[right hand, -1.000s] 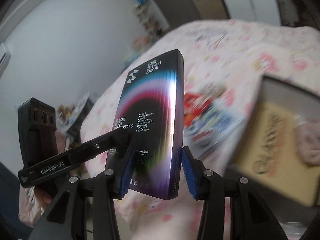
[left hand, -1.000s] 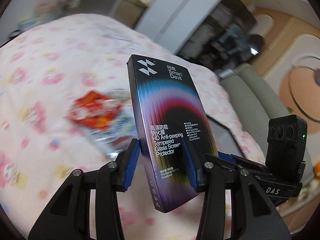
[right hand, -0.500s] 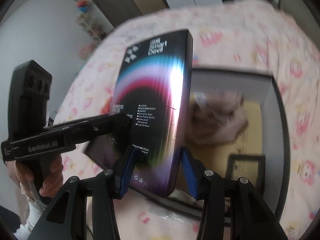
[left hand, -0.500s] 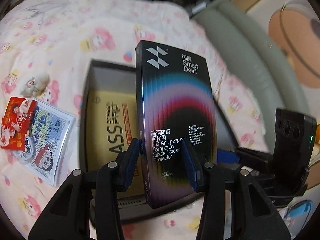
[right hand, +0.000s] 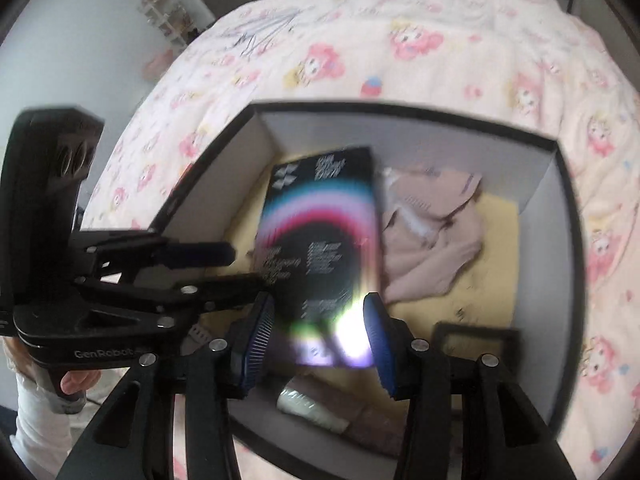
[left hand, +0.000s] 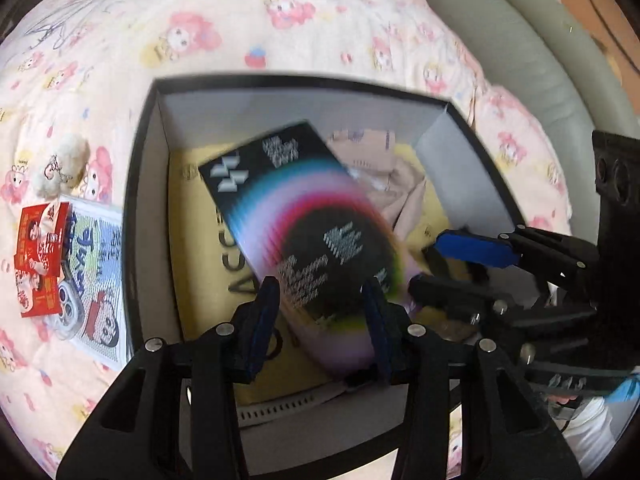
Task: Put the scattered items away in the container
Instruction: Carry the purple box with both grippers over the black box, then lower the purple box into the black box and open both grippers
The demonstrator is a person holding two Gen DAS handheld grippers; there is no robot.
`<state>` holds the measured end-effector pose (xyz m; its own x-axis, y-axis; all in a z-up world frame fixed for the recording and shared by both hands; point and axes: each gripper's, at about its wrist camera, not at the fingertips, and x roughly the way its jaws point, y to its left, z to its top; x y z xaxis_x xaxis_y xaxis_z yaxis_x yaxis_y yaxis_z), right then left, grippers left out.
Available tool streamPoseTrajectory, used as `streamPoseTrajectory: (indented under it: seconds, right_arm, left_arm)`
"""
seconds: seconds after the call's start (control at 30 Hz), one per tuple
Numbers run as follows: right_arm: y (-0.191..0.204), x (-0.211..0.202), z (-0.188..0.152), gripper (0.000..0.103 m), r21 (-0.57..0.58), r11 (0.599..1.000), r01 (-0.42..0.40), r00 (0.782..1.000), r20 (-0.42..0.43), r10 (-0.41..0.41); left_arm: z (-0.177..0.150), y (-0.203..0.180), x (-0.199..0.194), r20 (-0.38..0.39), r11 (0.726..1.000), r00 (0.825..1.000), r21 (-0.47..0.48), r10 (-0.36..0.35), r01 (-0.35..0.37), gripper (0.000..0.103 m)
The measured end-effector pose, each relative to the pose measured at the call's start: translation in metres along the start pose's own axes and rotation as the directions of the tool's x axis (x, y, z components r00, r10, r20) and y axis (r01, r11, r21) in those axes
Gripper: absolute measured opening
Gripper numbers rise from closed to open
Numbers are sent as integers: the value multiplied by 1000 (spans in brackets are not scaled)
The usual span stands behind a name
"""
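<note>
A black screen-protector box [left hand: 308, 236] with a rainbow arc is blurred and tilted inside the open black storage box [left hand: 140, 184]. It also shows in the right wrist view [right hand: 320, 252], within the storage box [right hand: 568, 216]. My left gripper [left hand: 320, 320] and my right gripper [right hand: 320, 336] are both open above the storage box, their blue pads apart from the packet's lower end. A red packet [left hand: 38, 260] and a cartoon card [left hand: 92, 280] lie on the bedspread left of the storage box.
The storage box holds a yellow package [left hand: 208, 280], pinkish crumpled fabric [right hand: 432, 248] and a small dark frame [right hand: 476, 344]. A small plush charm [left hand: 60, 168] lies on the pink cartoon bedspread [right hand: 400, 40]. A grey-green sofa [left hand: 532, 64] stands beyond the bed.
Both grippers have opened and let go of the screen-protector box, which has tipped from upright down into the storage box. Both grippers have moved closer over the box.
</note>
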<state>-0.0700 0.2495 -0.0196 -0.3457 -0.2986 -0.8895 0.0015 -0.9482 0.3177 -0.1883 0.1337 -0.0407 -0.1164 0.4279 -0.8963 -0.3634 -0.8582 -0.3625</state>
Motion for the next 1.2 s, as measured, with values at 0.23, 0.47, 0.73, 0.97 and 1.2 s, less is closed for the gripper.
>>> streamPoseTrajectory:
  seconds: [0.23,0.47,0.73,0.97,1.2]
  right_arm:
    - [-24,-6,7,39,-8,973,232,970,75,-231]
    - [-61,-39,-3,37,78,967,242,959,136,-251]
    - [-62,-37,-5,37,65,976,209,968,126,-216]
    - [-37,-8,-8,37,-30,989,147,988,54,-145]
    - [-12,31,2,37,-123,983,134,983,-107,-148]
  left_arm:
    - [30,-33,22,-2,998,1000,55,11,-11,41]
    - [48,-72,60,-86,989,996,150,23,-10,41]
    - [50,-86,74,-179,956,973,278,149,-95,35]
    - [35,-47,50,-153,951,959,234,239,-200,37]
    - [26,-20,17,-78,985,985,95,153,-146,37]
